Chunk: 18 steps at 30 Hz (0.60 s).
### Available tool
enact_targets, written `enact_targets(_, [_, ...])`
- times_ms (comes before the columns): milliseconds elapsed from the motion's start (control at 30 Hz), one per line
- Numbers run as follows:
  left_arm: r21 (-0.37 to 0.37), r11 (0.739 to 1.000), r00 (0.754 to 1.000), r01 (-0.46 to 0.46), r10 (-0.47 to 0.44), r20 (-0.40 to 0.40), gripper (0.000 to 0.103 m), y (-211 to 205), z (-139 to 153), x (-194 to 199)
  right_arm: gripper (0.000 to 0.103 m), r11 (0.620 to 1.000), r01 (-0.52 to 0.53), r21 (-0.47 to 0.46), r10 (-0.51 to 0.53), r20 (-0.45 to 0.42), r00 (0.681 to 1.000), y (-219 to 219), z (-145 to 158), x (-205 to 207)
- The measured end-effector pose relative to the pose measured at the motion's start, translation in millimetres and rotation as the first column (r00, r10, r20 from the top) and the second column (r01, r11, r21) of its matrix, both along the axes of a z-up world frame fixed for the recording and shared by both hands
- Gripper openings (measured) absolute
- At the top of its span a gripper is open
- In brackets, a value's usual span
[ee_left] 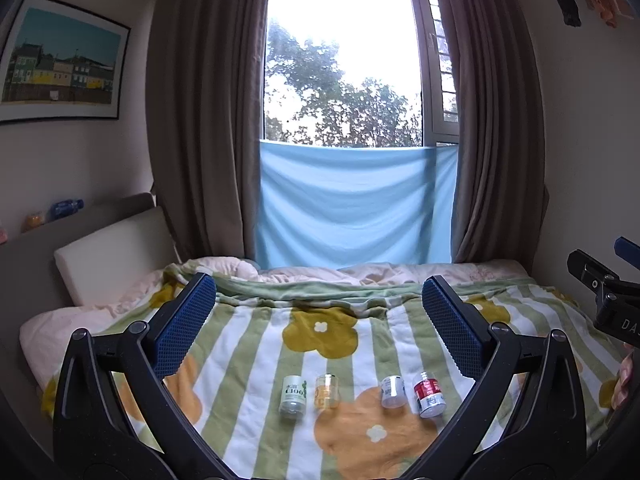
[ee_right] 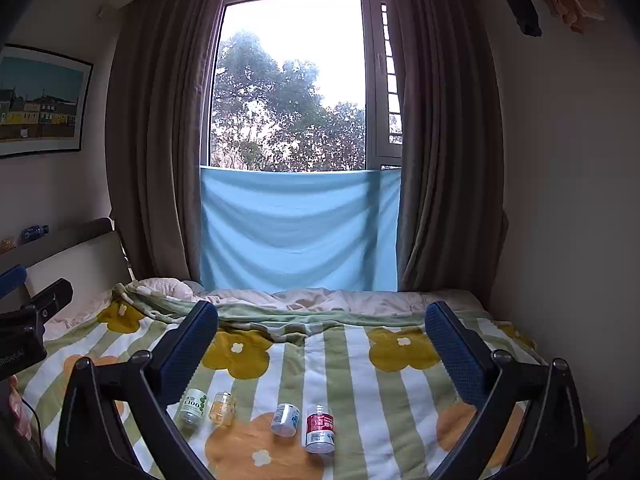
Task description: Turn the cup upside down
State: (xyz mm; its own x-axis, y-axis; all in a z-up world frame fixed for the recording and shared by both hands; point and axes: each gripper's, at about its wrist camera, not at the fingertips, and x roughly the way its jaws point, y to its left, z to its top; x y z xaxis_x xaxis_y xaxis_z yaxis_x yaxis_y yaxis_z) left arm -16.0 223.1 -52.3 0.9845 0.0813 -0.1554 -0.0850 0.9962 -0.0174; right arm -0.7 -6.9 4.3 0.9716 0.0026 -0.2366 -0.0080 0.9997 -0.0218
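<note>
Several small cups made from cut bottles stand in a row on the flowered blanket point(ee_left: 256, 344): a green-labelled one point(ee_left: 293, 396), a clear amber one point(ee_left: 327, 392), a white and blue one point(ee_left: 393, 391) and a red-labelled one point(ee_left: 429, 395). The same row shows in the right wrist view: green point(ee_right: 193, 406), amber point(ee_right: 222, 408), white and blue point(ee_right: 285, 419), red point(ee_right: 319, 428). My left gripper point(ee_left: 319, 294) is open and empty, held above and behind the row. My right gripper point(ee_right: 322, 320) is open and empty, also above the bed.
The bed runs back to a window with brown curtains point(ee_left: 200, 120) and a blue cloth point(ee_left: 352, 204). A cream headboard point(ee_left: 112, 256) and pillow are at the left. The right gripper's body shows at the right edge point(ee_left: 608, 292); the left one at the left edge point(ee_right: 28, 320).
</note>
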Motion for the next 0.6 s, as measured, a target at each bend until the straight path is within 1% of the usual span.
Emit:
enact_targets(267, [-0.004, 1.000, 1.000, -0.006, 0.006, 0.012, 0.103, 0.1, 2.6, 0.0, 0.103, 1.000, 0.004, -0.002, -0.004, 0.001, 1.000, 1.0, 4.1, -3.1])
enact_targets(467, [0.003, 1.000, 1.000, -0.004, 0.003, 0.020, 0.103, -1.5, 1.9, -3.6, 0.103, 1.000, 0.005, 0.000, -0.005, 0.005, 1.000, -2.6, 1.9, -2.9])
enact_targets(600, [-0.009, 1.000, 1.000, -0.001, 0.001, 0.017, 0.103, -0.8, 2.8, -3.4, 0.103, 1.000, 0.000, 0.008, 0.000, 0.005, 1.000, -4.9, -0.6, -2.7])
